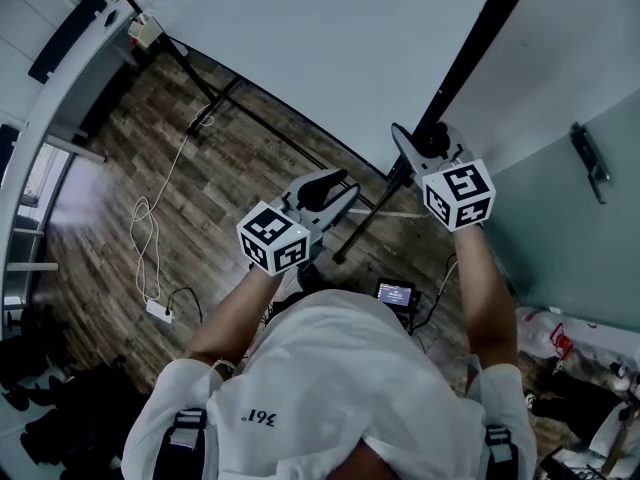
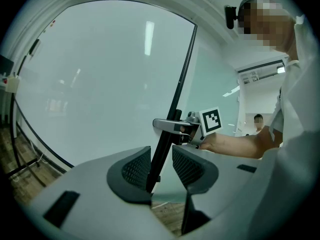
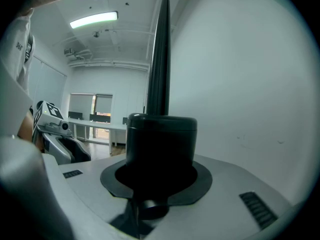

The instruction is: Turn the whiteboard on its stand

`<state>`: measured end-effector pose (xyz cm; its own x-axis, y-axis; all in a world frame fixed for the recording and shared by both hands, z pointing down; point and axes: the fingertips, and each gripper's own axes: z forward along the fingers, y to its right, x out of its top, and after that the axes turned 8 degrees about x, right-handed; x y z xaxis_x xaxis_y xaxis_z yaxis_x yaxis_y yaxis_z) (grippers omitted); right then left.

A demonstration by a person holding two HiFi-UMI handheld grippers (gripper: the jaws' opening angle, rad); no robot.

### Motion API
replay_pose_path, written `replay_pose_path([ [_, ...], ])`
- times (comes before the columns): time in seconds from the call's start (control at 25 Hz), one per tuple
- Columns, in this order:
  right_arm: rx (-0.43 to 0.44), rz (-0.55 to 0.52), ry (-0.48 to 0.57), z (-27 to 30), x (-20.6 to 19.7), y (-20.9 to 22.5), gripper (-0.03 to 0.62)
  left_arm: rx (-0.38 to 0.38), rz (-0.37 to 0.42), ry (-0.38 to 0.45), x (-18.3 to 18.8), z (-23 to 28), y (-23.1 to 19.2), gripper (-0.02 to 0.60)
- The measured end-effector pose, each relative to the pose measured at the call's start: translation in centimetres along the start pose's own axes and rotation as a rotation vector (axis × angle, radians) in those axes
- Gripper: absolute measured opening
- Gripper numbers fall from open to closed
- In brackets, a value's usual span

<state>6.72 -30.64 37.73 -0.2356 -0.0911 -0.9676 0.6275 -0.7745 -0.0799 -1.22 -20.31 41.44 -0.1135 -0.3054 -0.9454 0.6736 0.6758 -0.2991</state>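
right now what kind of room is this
Probably an office or meeting room: a large whiteboard on a black stand, a strip light on the ceiling, and long desks at the back.

White short-sleeved shirt (image 1: 340, 373); black shoulder straps (image 1: 186, 434); black-and-white marker cubes (image 1: 273, 236).
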Motion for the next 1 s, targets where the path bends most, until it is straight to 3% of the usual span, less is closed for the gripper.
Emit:
replay_pose_path([
  [0.4, 0.005, -0.003, 0.011, -0.4, -2.1, 0.9, 0.147, 0.003, -0.004, -0.010, -2.0, 1.7, 0.2, 0.124],
  [1.0, 0.013, -0.021, -0.011, -0.1, -1.5, 1.1, 0.152, -0.023, -0.013, -0.005, -0.7, 2.8, -0.1, 0.124],
])
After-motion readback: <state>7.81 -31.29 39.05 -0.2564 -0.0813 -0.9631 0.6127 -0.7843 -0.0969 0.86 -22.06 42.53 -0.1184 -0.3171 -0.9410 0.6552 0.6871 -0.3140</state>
